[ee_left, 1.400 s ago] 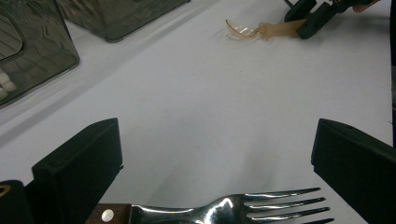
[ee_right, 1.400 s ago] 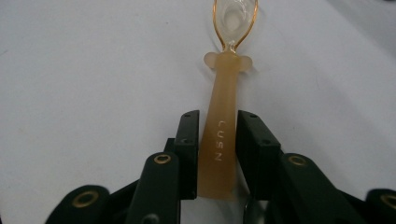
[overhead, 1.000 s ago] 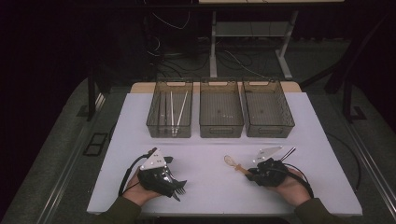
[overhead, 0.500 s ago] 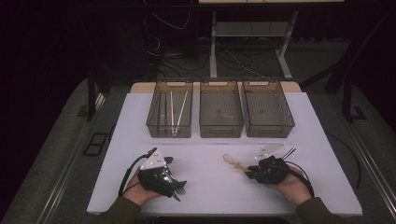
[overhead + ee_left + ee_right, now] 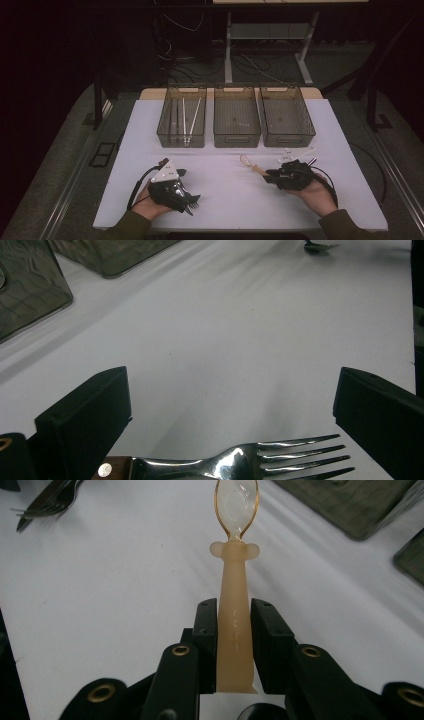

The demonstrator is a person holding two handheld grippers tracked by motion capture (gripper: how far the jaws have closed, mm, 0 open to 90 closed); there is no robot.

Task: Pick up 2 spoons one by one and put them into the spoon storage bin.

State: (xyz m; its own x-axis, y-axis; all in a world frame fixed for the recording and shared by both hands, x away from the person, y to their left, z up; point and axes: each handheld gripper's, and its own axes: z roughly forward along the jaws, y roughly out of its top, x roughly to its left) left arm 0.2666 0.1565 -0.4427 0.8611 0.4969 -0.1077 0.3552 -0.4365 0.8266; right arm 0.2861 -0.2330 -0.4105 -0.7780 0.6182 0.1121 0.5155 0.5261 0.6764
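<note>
The right gripper (image 5: 234, 630) clamps a translucent amber plastic spoon (image 5: 235, 580) by its handle; the left gripper (image 5: 230, 405) gapes over a wooden-handled steel fork (image 5: 240, 465), apparently untouched.

Our two grippers are black. The left gripper (image 5: 187, 202) carries a grey three-cornered plate on top, and a black cable loops from its rear. The right gripper (image 5: 270, 176) trails a black cable too; in the right gripper view its linkage arms show brass-ringed pivot holes, and small screw holes dot the flat rectangular jaws. We wear olive-green sleeves.
</note>
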